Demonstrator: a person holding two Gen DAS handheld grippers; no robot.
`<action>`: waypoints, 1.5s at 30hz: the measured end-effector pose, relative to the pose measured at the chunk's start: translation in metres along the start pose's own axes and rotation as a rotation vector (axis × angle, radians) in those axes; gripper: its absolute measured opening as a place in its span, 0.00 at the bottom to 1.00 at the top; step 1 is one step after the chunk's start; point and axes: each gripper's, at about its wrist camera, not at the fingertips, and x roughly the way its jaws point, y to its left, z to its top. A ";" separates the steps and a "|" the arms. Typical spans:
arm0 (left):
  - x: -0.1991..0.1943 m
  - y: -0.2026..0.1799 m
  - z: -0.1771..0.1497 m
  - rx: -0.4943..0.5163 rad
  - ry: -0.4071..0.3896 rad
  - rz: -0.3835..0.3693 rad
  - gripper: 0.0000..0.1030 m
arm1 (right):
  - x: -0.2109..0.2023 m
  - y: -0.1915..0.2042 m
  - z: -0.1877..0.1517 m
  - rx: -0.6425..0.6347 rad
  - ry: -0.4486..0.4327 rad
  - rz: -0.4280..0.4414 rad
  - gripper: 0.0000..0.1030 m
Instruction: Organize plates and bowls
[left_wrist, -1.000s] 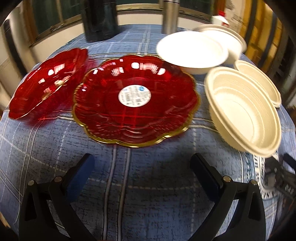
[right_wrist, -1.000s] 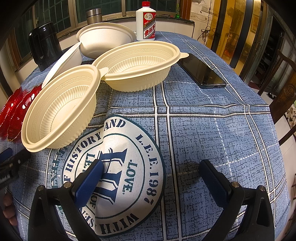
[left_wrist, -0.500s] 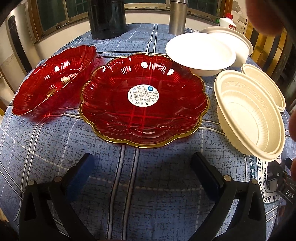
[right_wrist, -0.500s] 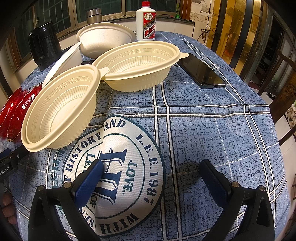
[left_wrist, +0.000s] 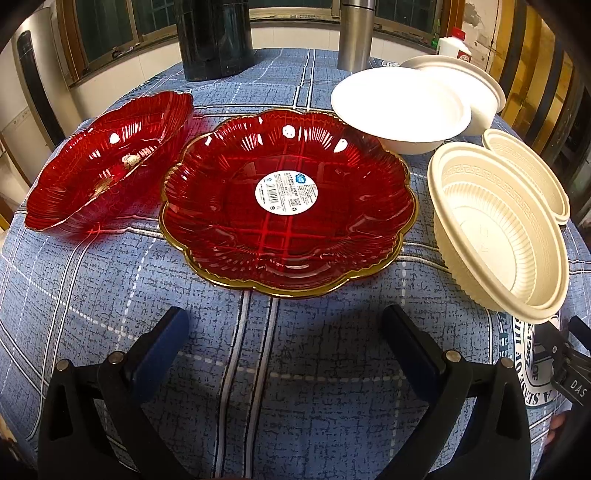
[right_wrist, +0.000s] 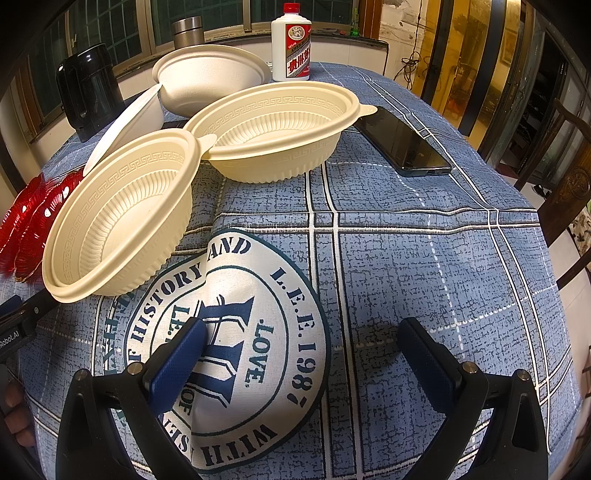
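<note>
Both tools are spread wide and hold nothing. The left gripper (left_wrist: 284, 328) hovers low over the blue checked tablecloth (left_wrist: 295, 387), just short of a red plate (left_wrist: 288, 199) with a gold rim and a round white sticker (left_wrist: 286, 192) at its centre. A second red plate (left_wrist: 107, 173) lies tilted to its left, its edge near the first. To the right of the red plates sits a ribbed cream bowl (left_wrist: 498, 229), tipped, with another cream bowl (left_wrist: 528, 170) just behind it. Farther back are two white bowls (left_wrist: 400, 107), close together.

The right gripper (right_wrist: 299, 332) hangs over a round printed emblem (right_wrist: 229, 339) on the cloth. Beyond it the two cream bowls touch at their rims. A dark phone (right_wrist: 402, 142) lies flat to the right, and a white bottle (right_wrist: 291, 48) stands at the far edge.
</note>
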 end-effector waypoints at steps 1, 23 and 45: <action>0.000 0.000 0.000 0.000 0.000 0.000 1.00 | 0.000 0.000 0.000 0.000 0.000 0.000 1.00; -0.001 0.001 -0.001 0.013 -0.001 -0.012 1.00 | 0.000 0.000 -0.001 -0.090 0.032 0.060 1.00; -0.001 0.000 -0.002 0.042 0.002 -0.028 1.00 | -0.010 -0.003 -0.015 -0.122 0.023 0.083 1.00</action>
